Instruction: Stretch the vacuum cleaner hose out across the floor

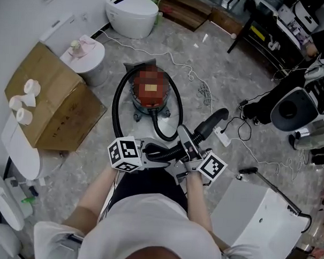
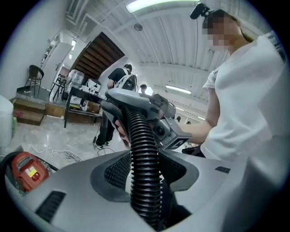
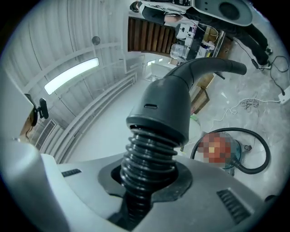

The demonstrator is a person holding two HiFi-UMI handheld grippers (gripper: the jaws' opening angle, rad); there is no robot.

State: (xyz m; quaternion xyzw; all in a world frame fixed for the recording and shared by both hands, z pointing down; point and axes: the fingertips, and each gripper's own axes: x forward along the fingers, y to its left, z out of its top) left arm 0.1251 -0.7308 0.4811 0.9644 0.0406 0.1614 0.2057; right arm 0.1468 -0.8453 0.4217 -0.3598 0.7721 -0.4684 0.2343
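Grey marbled floor [image 1: 208, 64] fills the head view, with a cardboard box [image 1: 50, 102] at the left and the red vacuum canister [image 1: 150, 91] straight ahead of the person. Its black hose [image 1: 119, 100] lies in a tight loop round the canister. One end of the loop leads up to the two tongs, held close together in front of the person's chest. The left gripper [image 1: 152, 152] and the right gripper [image 1: 186, 147] sit just beside each other on that raised stretch. The curved handle [image 1: 211, 122] sticks out beyond the right one, away from the person.

From the left gripper view, the jaws are clamped on the ribbed hose, which runs straight on between them to the right gripper close ahead. The canister sits low at the left edge, down on the floor.

From the right gripper view, the jaws are clenched on the ribs just below the handle's rigid cuff [image 3: 158, 108]. The canister and the rest of the loop lie beyond, low at the right.

So the slack lies toward the canister, ahead and below, and only a short run of hose spans the two tongs. As I judge it, the right hand is nearer the handle end and should lead the pull away from the canister, while the left feeds the coil out.
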